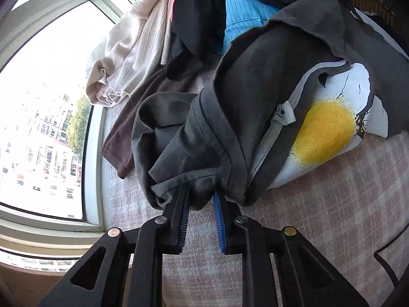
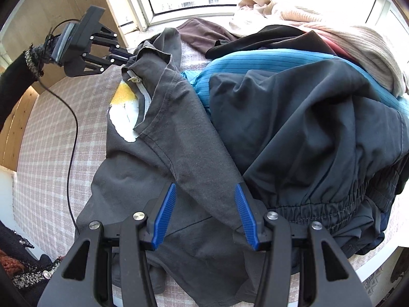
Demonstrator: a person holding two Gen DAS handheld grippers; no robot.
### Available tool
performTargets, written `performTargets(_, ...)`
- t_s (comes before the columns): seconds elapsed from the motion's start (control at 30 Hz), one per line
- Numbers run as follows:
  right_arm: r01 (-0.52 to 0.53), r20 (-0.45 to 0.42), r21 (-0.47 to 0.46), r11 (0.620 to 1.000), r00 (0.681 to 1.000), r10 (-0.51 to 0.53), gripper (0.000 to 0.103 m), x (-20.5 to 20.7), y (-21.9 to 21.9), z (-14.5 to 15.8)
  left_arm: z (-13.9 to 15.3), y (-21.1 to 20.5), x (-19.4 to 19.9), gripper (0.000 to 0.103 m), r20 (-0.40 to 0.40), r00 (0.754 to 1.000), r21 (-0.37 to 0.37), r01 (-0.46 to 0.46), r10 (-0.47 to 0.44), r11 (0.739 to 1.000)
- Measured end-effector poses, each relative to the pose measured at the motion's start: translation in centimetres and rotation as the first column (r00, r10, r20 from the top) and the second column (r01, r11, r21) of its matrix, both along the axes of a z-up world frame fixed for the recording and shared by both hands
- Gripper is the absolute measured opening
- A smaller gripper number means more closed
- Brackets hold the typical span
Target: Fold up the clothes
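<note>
Left claw (image 1: pixel 202 194) pinches the grey T-shirt (image 1: pixel 255 97) at its sleeve hem. Right claw (image 2: pixel 205 204) stands wide over the shirt, which lies spread on the checked bench (image 2: pixel 51 133) beside the clothes pile (image 2: pixel 306 102).

No legible text anywhere; only a small white neck label (image 1: pixel 285 113) on the grey T-shirt (image 1: pixel 255 81), print unreadable.

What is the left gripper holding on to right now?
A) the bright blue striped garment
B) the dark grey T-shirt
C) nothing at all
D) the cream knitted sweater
B: the left gripper is pinched on a bunched edge of the dark grey T-shirt, while the cream sweater and blue garment lie untouched in the pile behind.
</note>
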State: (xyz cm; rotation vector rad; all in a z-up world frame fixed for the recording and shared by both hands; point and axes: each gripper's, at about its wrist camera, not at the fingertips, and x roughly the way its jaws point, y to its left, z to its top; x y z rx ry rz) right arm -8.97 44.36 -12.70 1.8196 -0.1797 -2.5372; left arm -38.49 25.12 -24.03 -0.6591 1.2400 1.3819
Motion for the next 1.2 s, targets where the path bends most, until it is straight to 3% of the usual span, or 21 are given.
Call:
performTargets(0.33, -0.141, 0.008, 0.049, 0.989, 0.99, 0.141, 0.048, -0.6, -2.2, -2.1, 2.4, -0.3, -1.0, 0.003, 0.127, 0.988, 0.094, -0.097, 0.085, 0.991)
performTargets(0.43, -0.191, 0.027, 0.189, 0.963, 0.981, 0.19, 0.048, -1.1, -3.4, -3.6, 3.5, -0.2, -1.2, 0.003, 0.146, 0.985, 0.131, -0.112, 0.092, 0.985)
performTargets(0.57, -0.257, 0.058, 0.399, 0.88, 0.965, 0.256, 0.047, -1.8, -4.6, -6.1, 4.7, 0.1, -1.3, 0.003, 0.164, 0.982, 0.168, -0.124, 0.096, 0.978)
performTargets(0.63, -0.258, 0.076, 0.418, 0.871, 0.965, 0.25, 0.032, -1.9, -4.4, -6.5, 5.0, 0.2, -1.5, 0.003, 0.165, 0.98, 0.184, -0.141, 0.11, 0.973)
performTargets(0.67, -0.244, 0.074, 0.412, 0.878, 0.969, 0.235, 0.009, -2.0, -4.1, -6.4, 5.3, 0.2, -1.4, 0.003, 0.166, 0.979, 0.196, -0.148, 0.116, 0.969)
performTargets(0.73, -0.167, 0.003, 0.316, 0.934, 0.985, 0.175, 0.009, -1.9, -2.5, -4.3, 6.1, -0.4, -0.9, 0.003, 0.171, 0.977, 0.225, -0.164, 0.126, 0.961)
performTargets(0.83, -0.042, -0.126, 0.254, 0.966, 0.989, 0.076, 0.008, -0.9, -0.5, 0.4, 7.9, -1.5, 0.3, 0.003, 0.169, 0.977, 0.254, -0.172, 0.132, 0.952)
performTargets(1.03, 0.1, -0.322, 0.171, 0.98, 0.946, -0.041, 0.008, 2.9, 1.8, 9.3, 12.9, -4.5, 3.4, 0.003, 0.168, 0.973, 0.311, -0.205, 0.159, 0.928)
performTargets(1.2, 0.212, -0.407, 0.074, 0.974, 0.898, -0.165, 0.008, 7.7, 3.2, 12.8, 15.9, -5.2, 9.2, 0.005, 0.134, 0.988, 0.283, -0.117, 0.082, 0.952)
